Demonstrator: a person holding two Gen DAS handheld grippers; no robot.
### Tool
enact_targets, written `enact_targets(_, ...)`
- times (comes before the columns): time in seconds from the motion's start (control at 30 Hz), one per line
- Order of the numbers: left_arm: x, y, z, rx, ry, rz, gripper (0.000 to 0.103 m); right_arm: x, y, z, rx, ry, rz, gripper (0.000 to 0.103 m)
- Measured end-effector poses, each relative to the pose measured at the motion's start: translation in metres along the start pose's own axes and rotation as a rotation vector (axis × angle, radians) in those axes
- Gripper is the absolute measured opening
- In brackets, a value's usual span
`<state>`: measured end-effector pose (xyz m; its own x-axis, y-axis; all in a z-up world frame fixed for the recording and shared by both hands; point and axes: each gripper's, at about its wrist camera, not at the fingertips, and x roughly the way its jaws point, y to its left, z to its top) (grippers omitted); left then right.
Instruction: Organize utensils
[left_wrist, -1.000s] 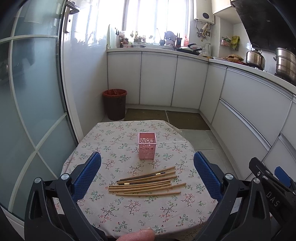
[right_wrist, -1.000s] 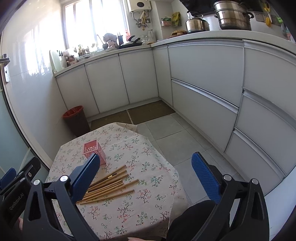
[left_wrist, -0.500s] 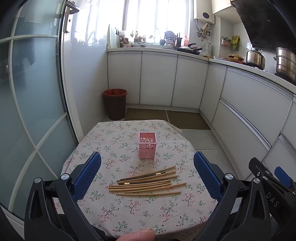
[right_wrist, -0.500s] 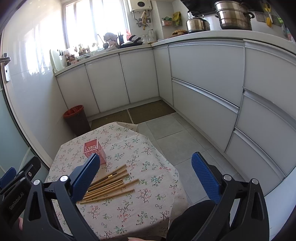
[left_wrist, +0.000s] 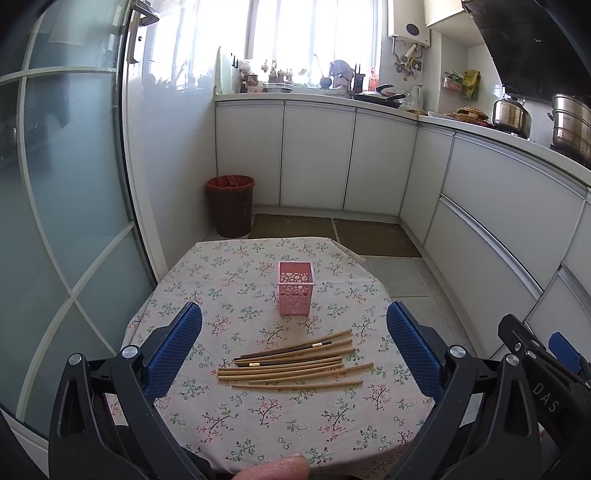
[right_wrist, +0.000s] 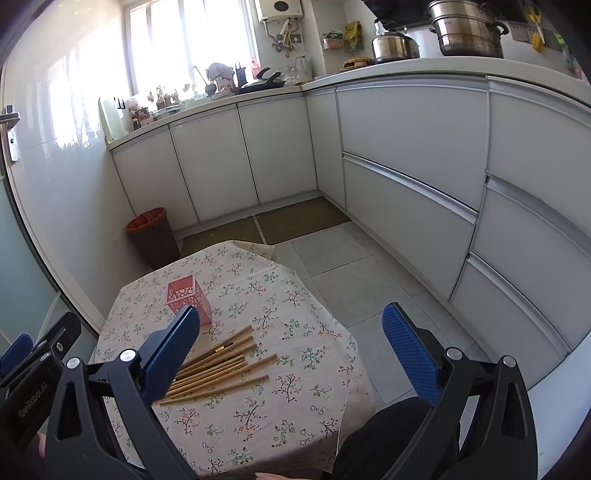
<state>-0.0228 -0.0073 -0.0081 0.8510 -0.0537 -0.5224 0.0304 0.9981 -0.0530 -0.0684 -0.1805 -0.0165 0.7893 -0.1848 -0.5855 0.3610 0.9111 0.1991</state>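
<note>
Nothing moved; left hand-held gripper (left_wrist: 294, 345) & right hand-held gripper (right_wrist: 290, 339) wide open, empty, above chopsticks (left_wrist: 295, 361).

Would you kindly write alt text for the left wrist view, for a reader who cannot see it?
A loose row of chopsticks lies on a floral tablecloth, just in front of an upright pink perforated holder. The left tongs frame the scene, open and holding nothing. Behind are white kitchen cabinets and a red-lined bin.
</note>
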Motion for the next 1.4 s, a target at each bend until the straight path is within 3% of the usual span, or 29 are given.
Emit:
enact_targets(0.6,0.013,0.002,-0.003,0.0,0.036,-0.009,0.096,0.009,-0.005,0.0,0.045,0.036,-0.005,0.096)
enact_targets(0.67,0.035,0.003,-0.001,0.012,0.117,-0.034,0.096,0.021,-0.016,0.0,0.12,0.105,0.012,0.096)
enact_targets(0.8,0.112,0.003,-0.008,0.023,0.42,-0.195,0.096,0.059,-0.041,-0.01,0.253,0.262,0.062,0.096)
enact_targets(0.93,0.191,-0.008,-0.029,0.051,0.659,-0.244,0.096,0.106,-0.052,-0.028,0.308,0.422,0.11,0.096)
enact_targets(1.13,0.281,-0.033,-0.045,0.086,0.835,-0.264,0.096,0.166,-0.061,-0.055,0.368,0.569,0.101,0.096)
enact_targets(1.3,0.336,-0.074,-0.052,0.228,0.867,-0.243,0.094,0.21,-0.072,-0.07,0.411,0.659,0.101,0.096)
enact_targets(1.4,0.361,-0.09,-0.06,0.32,0.883,-0.221,0.082,0.229,-0.081,-0.082,0.46,0.715,0.114,0.096)
